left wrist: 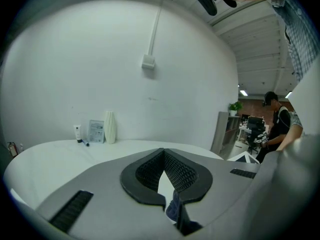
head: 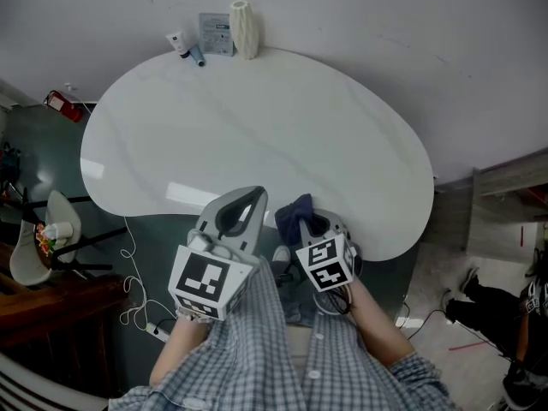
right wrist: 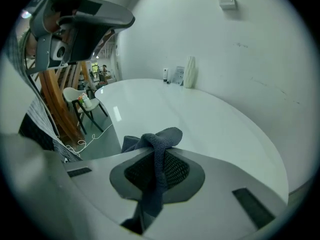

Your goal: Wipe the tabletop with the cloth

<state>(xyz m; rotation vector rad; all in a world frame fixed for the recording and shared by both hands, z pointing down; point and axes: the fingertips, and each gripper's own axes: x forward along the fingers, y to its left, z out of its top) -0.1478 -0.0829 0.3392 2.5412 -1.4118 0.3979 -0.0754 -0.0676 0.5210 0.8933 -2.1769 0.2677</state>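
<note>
A dark blue cloth (head: 295,215) is pinched in my right gripper (head: 310,222) at the near edge of the white oval tabletop (head: 257,135). In the right gripper view the cloth (right wrist: 159,146) bunches out past the shut jaws of the right gripper (right wrist: 160,159) and hangs down between them. My left gripper (head: 242,208) hovers just left of it over the table's near edge. In the left gripper view the left gripper (left wrist: 163,170) has its jaws together with nothing between them; a bit of the cloth (left wrist: 173,207) shows below them.
A white ribbed vase (head: 244,29), a small packet (head: 216,33), a tube (head: 178,41) and a pen (head: 197,56) stand at the far edge by the wall. A chair (head: 38,238) and a cable (head: 133,289) lie on the floor at the left.
</note>
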